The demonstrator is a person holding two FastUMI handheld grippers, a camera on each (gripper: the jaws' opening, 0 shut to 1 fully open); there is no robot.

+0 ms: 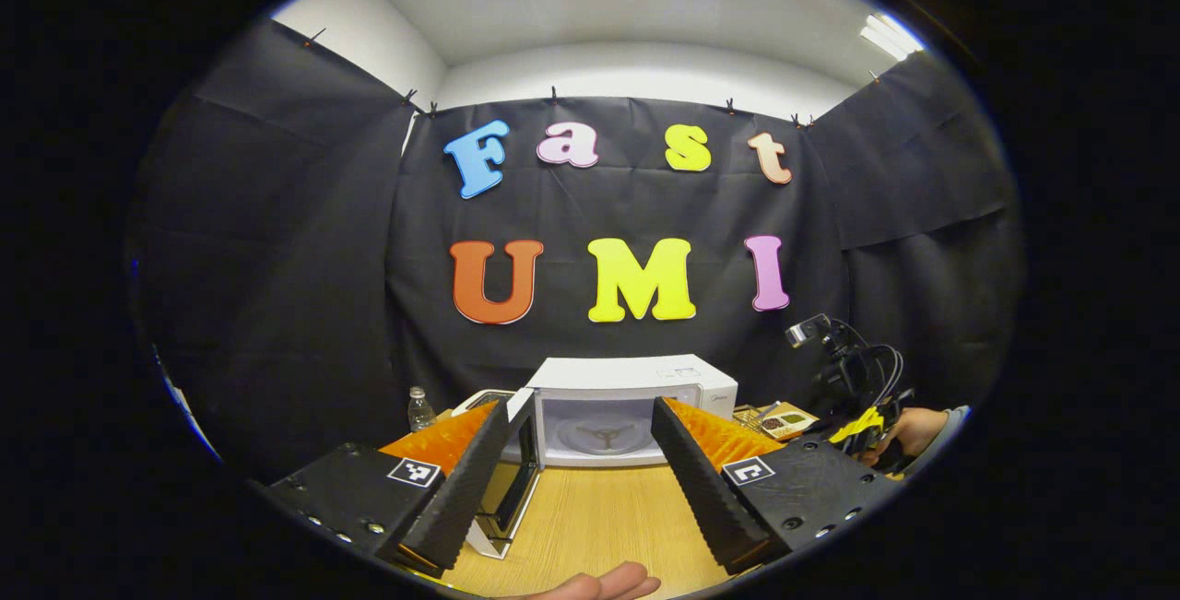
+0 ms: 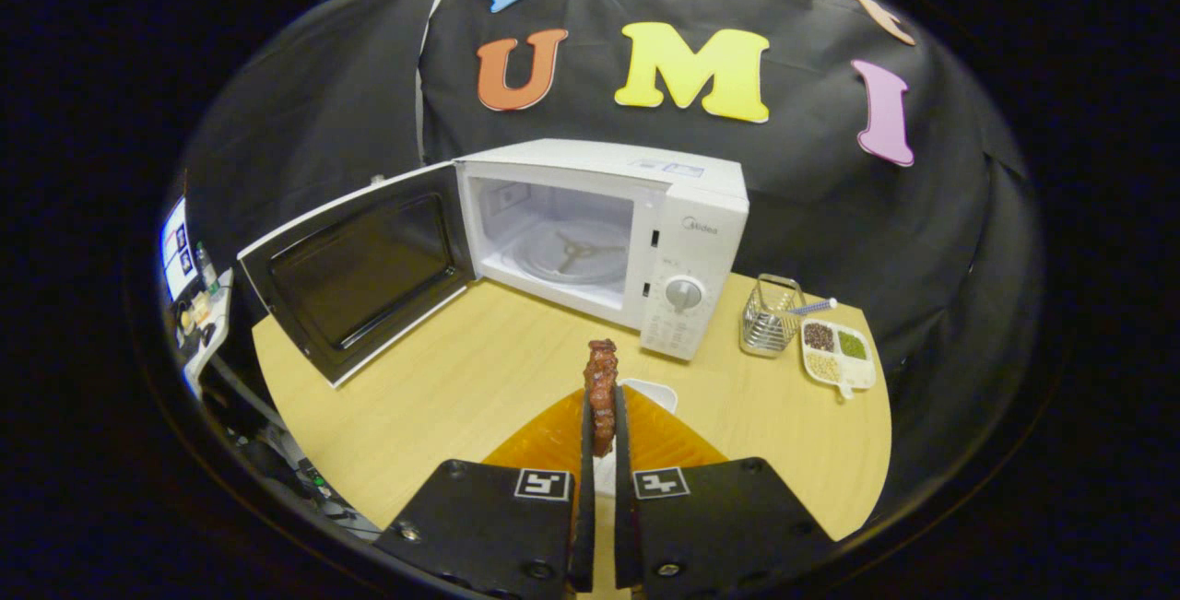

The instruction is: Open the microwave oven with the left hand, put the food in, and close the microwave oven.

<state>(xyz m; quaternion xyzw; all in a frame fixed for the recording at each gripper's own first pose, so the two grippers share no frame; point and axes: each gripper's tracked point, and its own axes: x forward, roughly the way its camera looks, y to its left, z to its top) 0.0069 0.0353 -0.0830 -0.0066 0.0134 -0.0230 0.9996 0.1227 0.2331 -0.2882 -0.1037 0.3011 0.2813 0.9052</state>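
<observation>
The white microwave (image 2: 687,213) stands on the wooden table (image 2: 442,379) with its door (image 2: 359,268) swung wide to the left. Its cavity holds only the glass turntable (image 2: 572,254). My right gripper (image 2: 602,408) is shut on a brown strip of food (image 2: 602,370), held upright above the table just in front of the control panel. In the left gripper view the microwave (image 1: 636,379) lies straight ahead and its door (image 1: 516,480) stands beside my left finger. My left gripper (image 1: 581,409) is open and holds nothing.
A white dish (image 2: 650,391) sits under the food. Right of the microwave stand a wire basket (image 2: 770,316) and a divided tray of beans (image 2: 837,353). A water bottle (image 1: 420,408) stands far left. A hand (image 1: 922,429) holds a black rig at right; another hand (image 1: 608,586) rests at the near edge.
</observation>
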